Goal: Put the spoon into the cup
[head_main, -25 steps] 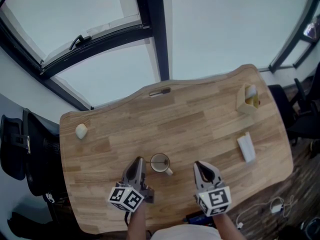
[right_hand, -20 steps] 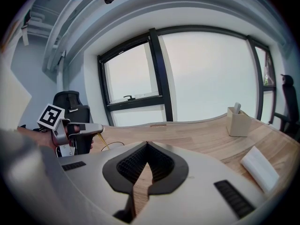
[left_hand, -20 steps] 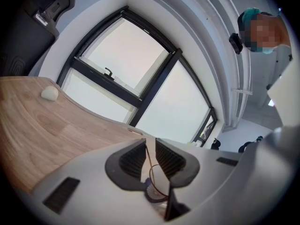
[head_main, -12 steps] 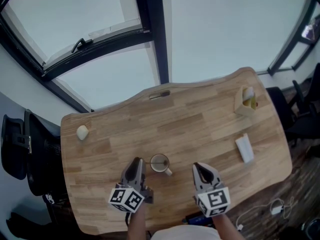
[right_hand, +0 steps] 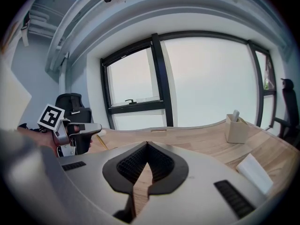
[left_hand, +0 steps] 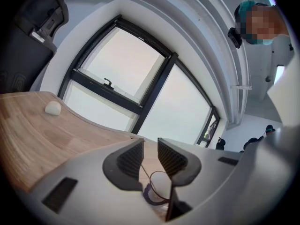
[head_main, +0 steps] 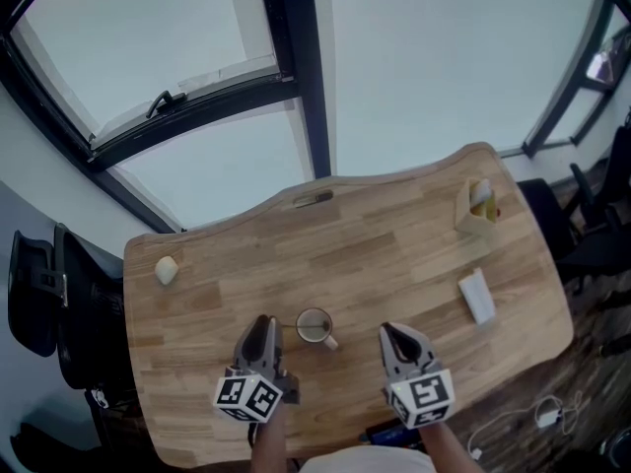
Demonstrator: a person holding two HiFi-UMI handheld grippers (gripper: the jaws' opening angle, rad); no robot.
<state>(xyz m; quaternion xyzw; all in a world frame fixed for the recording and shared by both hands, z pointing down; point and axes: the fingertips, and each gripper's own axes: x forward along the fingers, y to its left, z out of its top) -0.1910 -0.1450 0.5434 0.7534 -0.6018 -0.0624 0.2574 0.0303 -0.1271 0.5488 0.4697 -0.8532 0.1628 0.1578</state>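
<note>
A small cup (head_main: pixel 314 325) with a handle stands on the wooden table (head_main: pixel 375 244) near its front edge, between my two grippers. My left gripper (head_main: pixel 262 321) is just left of the cup, shut on the thin handle of the spoon (head_main: pixel 286 325), which reaches toward the cup's rim. In the left gripper view the slim handle (left_hand: pixel 145 175) runs from between the jaws (left_hand: pixel 150 149) down to the cup (left_hand: pixel 159 191). The right gripper view shows the gold handle (right_hand: pixel 101 142) slanting down from the left gripper. My right gripper (head_main: pixel 394 331) is right of the cup, shut and holding nothing (right_hand: pixel 147 146).
A pale round lump (head_main: pixel 166 270) lies at the table's left. A beige holder (head_main: pixel 476 205) with items stands at the far right, and a white flat block (head_main: pixel 476 297) lies nearer. A slot (head_main: pixel 313 199) sits at the far edge. A black chair (head_main: pixel 39 294) stands at left.
The head view has shifted a little. My left gripper has edged slightly left, away from the cup, with the spoon in it. The right gripper stays in place.
</note>
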